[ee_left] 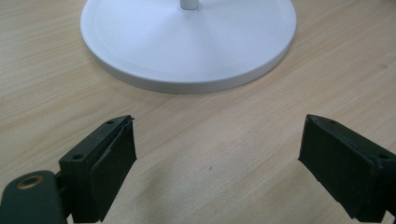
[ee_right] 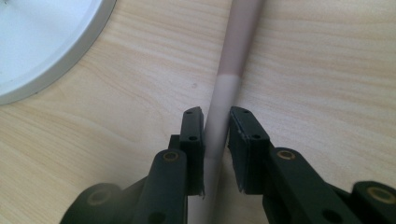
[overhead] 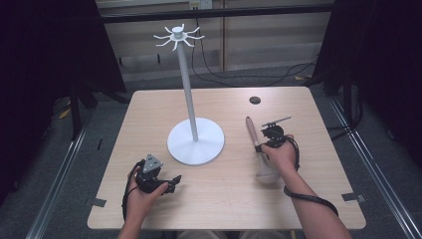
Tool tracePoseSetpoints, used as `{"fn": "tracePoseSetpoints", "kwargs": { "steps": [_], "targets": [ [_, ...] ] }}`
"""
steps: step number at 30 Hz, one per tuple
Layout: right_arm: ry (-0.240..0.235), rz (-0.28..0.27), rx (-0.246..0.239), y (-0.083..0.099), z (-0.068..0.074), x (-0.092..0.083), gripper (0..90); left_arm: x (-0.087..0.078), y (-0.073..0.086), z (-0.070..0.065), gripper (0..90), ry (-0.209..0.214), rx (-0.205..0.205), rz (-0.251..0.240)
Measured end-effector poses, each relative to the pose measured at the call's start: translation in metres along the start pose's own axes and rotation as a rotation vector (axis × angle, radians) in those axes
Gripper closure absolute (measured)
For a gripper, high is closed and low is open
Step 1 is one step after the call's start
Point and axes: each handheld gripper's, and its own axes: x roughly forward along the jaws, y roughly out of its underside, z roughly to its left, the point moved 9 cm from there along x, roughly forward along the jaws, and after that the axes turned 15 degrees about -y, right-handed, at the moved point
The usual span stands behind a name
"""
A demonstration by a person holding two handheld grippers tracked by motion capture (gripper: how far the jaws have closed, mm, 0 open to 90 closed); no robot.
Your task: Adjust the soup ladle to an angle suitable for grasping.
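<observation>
You are at the pick-up step: your right gripper (ee_right: 215, 126) is clenched on the handle of the spoon (overhead: 258, 147), which lies on the table (overhead: 298, 104) just right of the white stand (overhead: 191, 119), bowl end toward you. Your left gripper (ee_left: 217, 154) rests released near the stand's base, nothing between its jaws. Next comes the lift — raise the handle steadily, since the heavier bowl end may sag or swing, and then, most likely, carry it up toward the hooks (overhead: 177, 36).
</observation>
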Motion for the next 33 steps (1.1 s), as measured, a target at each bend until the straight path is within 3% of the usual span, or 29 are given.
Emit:
{"fn": "tracePoseSetpoints", "kwargs": {
  "steps": [2, 3, 4, 9, 10, 16, 21, 22, 23, 25, 32, 33],
  "targets": [
    [0.036, 0.06, -0.033, 0.003, -0.001, 0.004, 66.0, 0.0, 0.0, 0.001, 10.5, -0.003, 0.004, 0.002],
    [0.06, 0.073, -0.051, 0.003, -0.001, 0.006, 67.2, 0.0, 0.0, 0.001, 10.5, -0.003, 0.005, 0.002],
    [0.055, 0.077, -0.067, 0.002, -0.001, 0.007, 70.9, 0.0, 0.0, 0.001, 10.5, -0.003, 0.005, 0.002],
    [0.042, 0.077, -0.054, 0.001, 0.002, 0.006, 73.4, 0.0, 0.0, 0.001, 10.5, -0.005, 0.002, 0.003],
    [-0.055, 0.036, -0.028, 0.0, 0.011, 0.003, 76.8, 0.0, 0.0, 0.001, 10.5, -0.002, 0.003, -0.001],
    [-0.144, -0.051, -0.087, 0.0, 0.025, -0.017, 80.2, -0.001, -0.001, 0.001, 10.5, -0.012, 0.002, -0.006],
    [-0.261, -0.181, -0.066, 0.002, 0.032, -0.035, 80.2, -0.003, -0.004, -0.006, 10.5, 0.002, 0.021, -0.01],
    [-0.261, -0.181, -0.066, 0.002, 0.032, -0.035, 80.2, -0.003, -0.004, -0.006, 10.5, 0.002, 0.021, -0.01],
    [-0.303, -0.239, -0.071, 0.001, 0.036, -0.044, 80.2, -0.003, -0.006, -0.01, 10.5, 0.013, 0.014, -0.017],
    [-0.333, -0.291, -0.092, -0.001, 0.041, -0.052, 80.2, -0.004, -0.009, -0.015, 10.4, 0.032, 0.005, -0.027],
    [-0.395, -0.361, -0.14, -0.003, 0.059, -0.066, 80.2, -0.01, -0.034, -0.035, 5.9, 0.116, -0.04, -0.095],
    [-0.402, -0.378, -0.165, -0.003, 0.066, -0.069, 80.2, -0.014, -0.045, -0.043, 5.0, 0.175, -0.085, -0.121]
  ]
}}
